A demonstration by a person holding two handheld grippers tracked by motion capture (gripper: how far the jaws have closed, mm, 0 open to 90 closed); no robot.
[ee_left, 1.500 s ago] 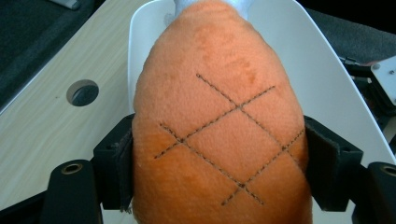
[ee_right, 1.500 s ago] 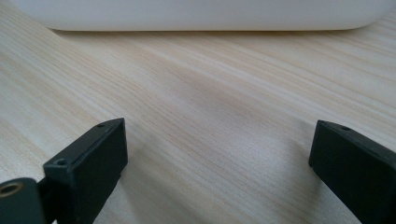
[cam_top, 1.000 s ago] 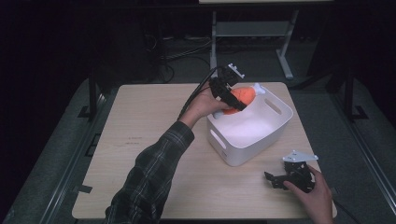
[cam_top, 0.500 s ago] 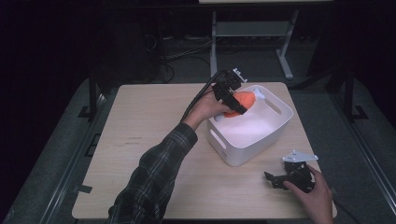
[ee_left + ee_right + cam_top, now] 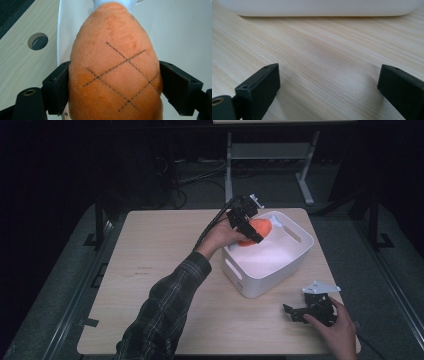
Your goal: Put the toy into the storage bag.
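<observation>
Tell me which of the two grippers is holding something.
The left gripper, over the white bin, is clamped on the orange plush toy. The right gripper rests open on the table, with nothing between its jaws.

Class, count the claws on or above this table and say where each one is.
2. The left claw is above the white bin, shut on the orange plush toy. The right claw rests open on the table, near the bin.

left gripper [image 5: 254, 233] clamped, right gripper [image 5: 295, 314] agape
</observation>
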